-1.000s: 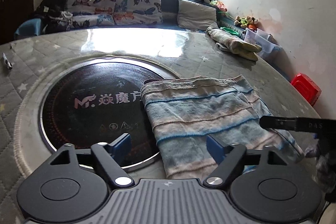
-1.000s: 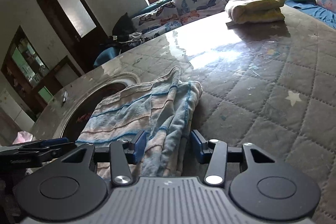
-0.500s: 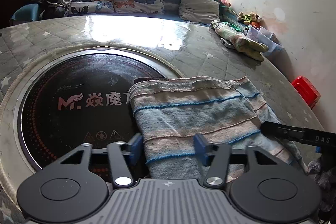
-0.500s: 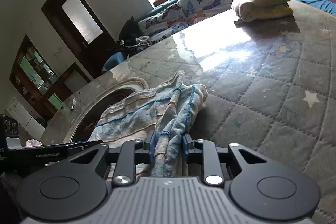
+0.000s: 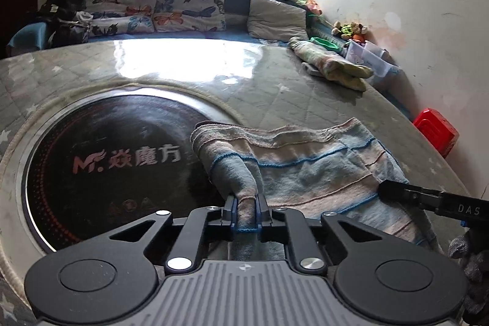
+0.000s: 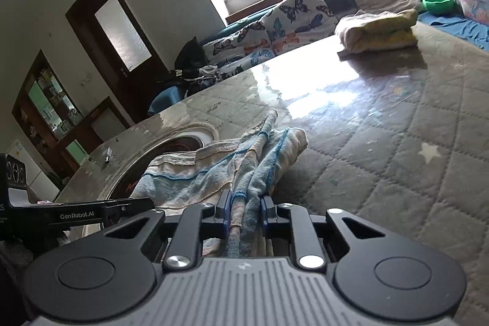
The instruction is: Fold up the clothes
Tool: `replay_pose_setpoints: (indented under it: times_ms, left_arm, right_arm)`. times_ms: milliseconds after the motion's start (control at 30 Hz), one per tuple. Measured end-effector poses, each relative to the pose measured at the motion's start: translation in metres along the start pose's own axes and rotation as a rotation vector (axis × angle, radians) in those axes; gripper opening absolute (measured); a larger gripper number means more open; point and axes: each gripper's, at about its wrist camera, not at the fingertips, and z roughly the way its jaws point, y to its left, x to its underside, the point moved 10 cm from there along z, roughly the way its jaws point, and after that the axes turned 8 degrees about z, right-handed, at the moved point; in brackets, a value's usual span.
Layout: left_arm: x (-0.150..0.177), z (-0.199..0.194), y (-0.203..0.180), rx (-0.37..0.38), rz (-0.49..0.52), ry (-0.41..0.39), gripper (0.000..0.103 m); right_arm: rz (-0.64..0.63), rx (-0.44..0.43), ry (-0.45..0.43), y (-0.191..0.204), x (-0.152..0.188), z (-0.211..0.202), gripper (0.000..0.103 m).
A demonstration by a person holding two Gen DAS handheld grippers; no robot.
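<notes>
Left wrist view first: a second ago my left tongs [image 5: 246,214] stood wide over the near edge of the striped towel [image 5: 311,170]; their jaws have since drawn in and are closing on a pinched ridge of that towel, the cloth pressed between the blue pads. The towel's left corner, flat before, is now pulled up into a hump toward the tongs. In the right wrist view the right tongs [image 6: 243,213] have narrowed in the same way, from a loose straddle of the bunched right edge of the towel [image 6: 253,167] to a grip on it, the jaws closing with the cloth squeezed between them.

The towel lies on the round quilted worktop [image 5: 290,100], its left part over the dark glass disc [image 5: 107,158] set in the middle, the rest on the star-printed cover. It has not travelled across the worktop; only its near edge has gathered.

Counting, from big to small: one worktop, one glass disc with printed lettering, one striped towel held at two places, one folded yellow and white cloth bundle [image 6: 379,31] well apart at the far side of the worktop, two butterfly cushions [image 5: 159,6], one grey pillow [image 5: 276,17], one red box [image 5: 435,132] by the wall, one green bowl [image 6: 437,3], two tongs.
</notes>
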Motion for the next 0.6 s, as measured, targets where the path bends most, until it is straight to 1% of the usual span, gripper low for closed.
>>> replay_pose_setpoints:
  times_ms: [233, 433, 600]
  left_arm:
    - [-0.028, -0.001, -0.038, 0.041, 0.065, -0.038, 0.011]
    - [-0.06, 0.006, -0.068, 0.057, 0.105, -0.072, 0.011]
    - [-0.083, 0.021, -0.086, 0.061, 0.122, -0.083, 0.011]
  right_arm:
    - [-0.012, 0.014, -0.063, -0.003, -0.023, -0.024, 0.015]
    - [-0.055, 0.047, -0.115, -0.005, -0.057, -0.042, 0.015]
    - [-0.08, 0.09, -0.137, -0.015, -0.088, -0.044, 0.015]
